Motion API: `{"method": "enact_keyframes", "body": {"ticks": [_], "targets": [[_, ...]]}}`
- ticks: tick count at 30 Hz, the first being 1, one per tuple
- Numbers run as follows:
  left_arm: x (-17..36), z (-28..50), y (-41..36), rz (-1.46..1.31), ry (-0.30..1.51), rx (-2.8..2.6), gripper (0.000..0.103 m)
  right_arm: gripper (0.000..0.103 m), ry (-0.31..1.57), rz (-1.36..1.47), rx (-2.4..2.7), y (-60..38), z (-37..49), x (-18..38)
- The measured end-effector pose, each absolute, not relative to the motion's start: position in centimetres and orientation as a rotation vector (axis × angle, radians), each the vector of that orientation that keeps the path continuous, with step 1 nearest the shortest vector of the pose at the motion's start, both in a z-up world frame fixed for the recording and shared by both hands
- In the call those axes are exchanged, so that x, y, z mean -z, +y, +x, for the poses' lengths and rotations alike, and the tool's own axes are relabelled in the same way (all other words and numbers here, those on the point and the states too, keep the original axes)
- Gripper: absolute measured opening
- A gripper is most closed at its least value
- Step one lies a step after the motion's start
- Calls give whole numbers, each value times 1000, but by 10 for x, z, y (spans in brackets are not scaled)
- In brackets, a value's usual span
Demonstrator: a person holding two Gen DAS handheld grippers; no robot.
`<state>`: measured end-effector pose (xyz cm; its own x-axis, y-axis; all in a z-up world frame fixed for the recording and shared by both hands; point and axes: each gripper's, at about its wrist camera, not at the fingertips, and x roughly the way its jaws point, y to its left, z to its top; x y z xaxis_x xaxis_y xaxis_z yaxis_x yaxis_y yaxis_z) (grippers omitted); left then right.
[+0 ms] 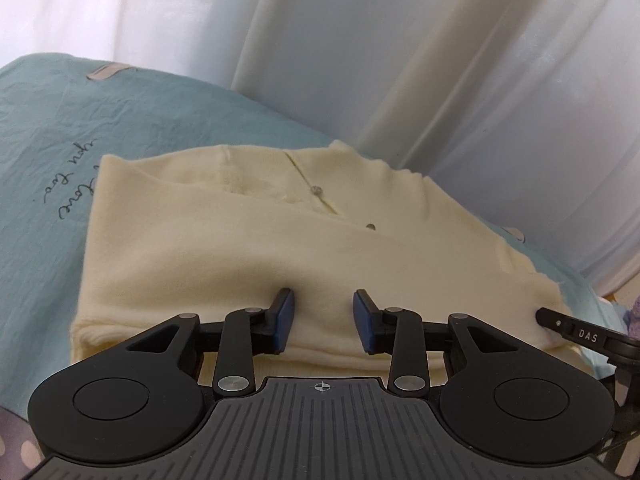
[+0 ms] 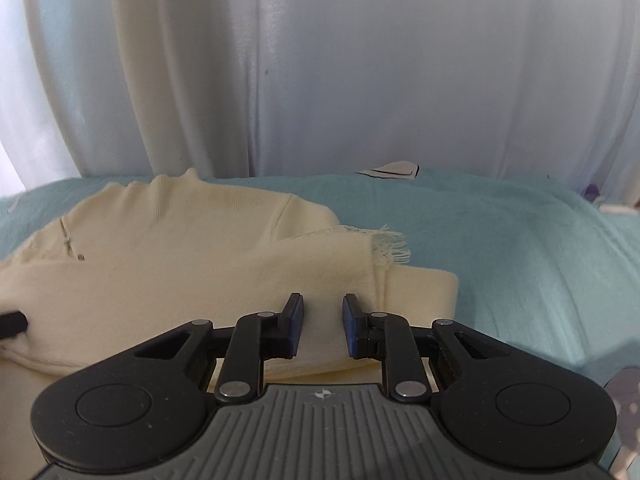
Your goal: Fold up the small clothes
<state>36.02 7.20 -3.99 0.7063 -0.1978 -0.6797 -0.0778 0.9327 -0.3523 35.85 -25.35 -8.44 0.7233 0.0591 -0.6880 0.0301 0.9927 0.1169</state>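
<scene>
A cream knitted sweater [image 1: 224, 240] lies folded on a teal bedsheet [image 1: 36, 152], its button placket [image 1: 317, 189] facing up. My left gripper [image 1: 324, 316] sits at the sweater's near folded edge, and the cloth fills the gap between its blue pads. In the right wrist view the same sweater [image 2: 180, 264] shows a frayed fringe [image 2: 390, 246] at its right side. My right gripper [image 2: 322, 324] grips the near edge further right, cloth pressed between its pads. Its black finger also shows at the right of the left wrist view, on the cloth.
White curtains [image 1: 400, 60] hang right behind the bed. Handwritten script [image 1: 72, 192] is printed on the sheet left of the sweater. Bare teal sheet [image 2: 500, 260] stretches to the right. Grey dotted fabric [image 1: 16, 440] shows at the near edge.
</scene>
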Motion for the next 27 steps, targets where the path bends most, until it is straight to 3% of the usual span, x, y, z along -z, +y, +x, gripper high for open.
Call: {"method": "enact_keyframes", "body": {"ticks": [4, 6, 9, 11, 13, 14, 15, 23, 27], "targets": [[35, 346, 81, -398, 807, 52, 36, 28, 787, 529, -148, -288, 317, 75], [33, 337, 85, -398, 804, 51, 39, 44, 813, 723, -218, -297, 295, 84], [34, 331, 89, -410, 813, 45, 42, 46, 874, 806, -193, -295, 289, 105], [34, 332, 88, -406, 818, 41, 42, 32, 867, 828, -138, -295, 294, 112], [32, 332, 87, -399, 819, 39, 42, 25, 866, 847, -102, -293, 305, 112], [33, 332, 87, -397, 819, 36, 42, 10, 860, 832, -85, -292, 311, 111], [33, 332, 87, -398, 819, 29, 41, 6, 860, 793, -64, -291, 317, 109], [28, 320, 96, -373, 824, -42, 35, 6, 850, 663, -57, -292, 341, 104], [8, 289, 103, -382, 795, -16, 36, 12, 906, 616, -156, -286, 309, 103]]}}
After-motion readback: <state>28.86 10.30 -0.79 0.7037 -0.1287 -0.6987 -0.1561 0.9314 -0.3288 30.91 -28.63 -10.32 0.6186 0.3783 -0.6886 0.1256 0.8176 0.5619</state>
